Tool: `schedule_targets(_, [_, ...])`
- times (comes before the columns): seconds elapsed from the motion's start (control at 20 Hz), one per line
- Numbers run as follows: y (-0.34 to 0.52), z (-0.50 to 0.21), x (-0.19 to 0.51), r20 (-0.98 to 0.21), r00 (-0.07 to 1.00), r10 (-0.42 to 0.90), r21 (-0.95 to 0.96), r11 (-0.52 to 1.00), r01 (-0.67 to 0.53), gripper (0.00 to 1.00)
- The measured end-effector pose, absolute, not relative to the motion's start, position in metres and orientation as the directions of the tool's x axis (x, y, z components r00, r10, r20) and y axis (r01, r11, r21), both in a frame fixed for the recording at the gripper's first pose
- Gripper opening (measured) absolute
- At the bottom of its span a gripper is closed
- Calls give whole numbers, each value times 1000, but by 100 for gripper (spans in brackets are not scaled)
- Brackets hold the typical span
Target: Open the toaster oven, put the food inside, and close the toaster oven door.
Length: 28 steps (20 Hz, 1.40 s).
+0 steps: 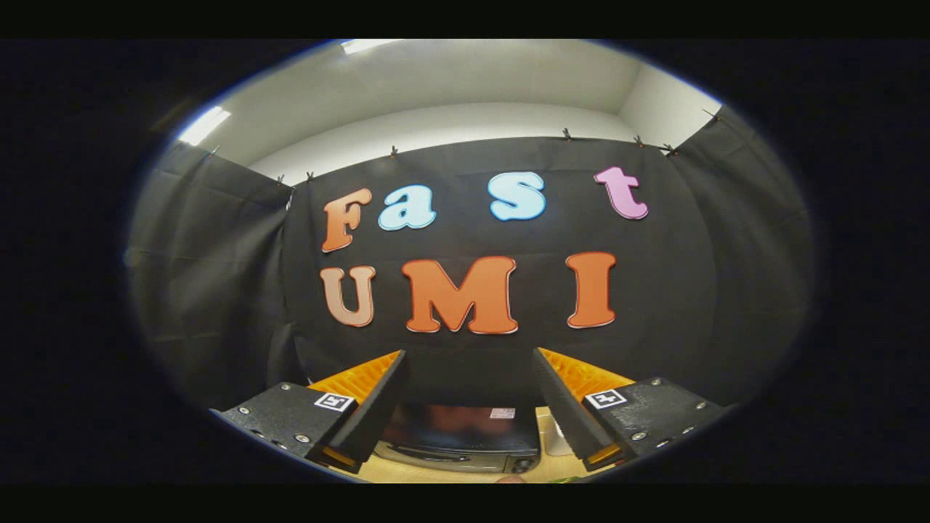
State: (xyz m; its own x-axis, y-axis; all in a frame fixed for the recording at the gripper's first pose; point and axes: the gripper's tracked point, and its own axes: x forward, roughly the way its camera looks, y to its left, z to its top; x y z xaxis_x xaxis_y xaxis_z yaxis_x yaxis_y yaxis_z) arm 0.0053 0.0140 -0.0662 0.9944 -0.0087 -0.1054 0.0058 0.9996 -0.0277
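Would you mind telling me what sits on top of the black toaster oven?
A small white label lies on the black toaster oven, seen between the open tongs. The black tong fingers cover the outer ends of its top.

Your camera rides on the gripper (468,367) and looks forward along its two fingers (378,396), which rise spread apart from the bottom of the round, strongly curved picture. You are holding it high and level, facing the booth's back cloth wall (690,290) squarely from well back, so both side cloths and the pale ceiling (450,80) above them fit in as well. The toaster oven (461,436) sits low between the fingers and beyond them, seen from above and in front, on a light table (436,476) near the lower rim.
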Motion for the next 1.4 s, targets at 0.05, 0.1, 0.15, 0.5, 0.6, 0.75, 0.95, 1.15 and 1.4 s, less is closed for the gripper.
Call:
schedule_targets(0.05, [18, -79, 5, -136, 991, -3, -25, 1000, 0, 99])
schedule_targets(0.1, [21, -93, 5, -169, 986, 1, -23, 1000, -5, 99])
schedule_targets(0.15, [25, -107, 4, -205, 979, 7, -22, 1000, -11, 99])
schedule_targets(0.5, [51, -216, 11, -449, 893, 28, 32, 999, -15, 99])
schedule_targets(0.6, [55, -249, 11, -515, 857, 19, 47, 999, 6, 98])
schedule_targets(0.75, [60, -285, 15, -581, 814, -4, 36, 999, 30, 97])
schedule_targets(0.95, [64, -323, 19, -636, 771, -38, 14, 998, 61, 96])
schedule_targets(1.15, [67, -347, 18, -671, 738, -70, 4, 995, 98, 96])
schedule_targets(1.4, [67, -361, 22, -672, 731, -118, -52, 992, 113, 95])
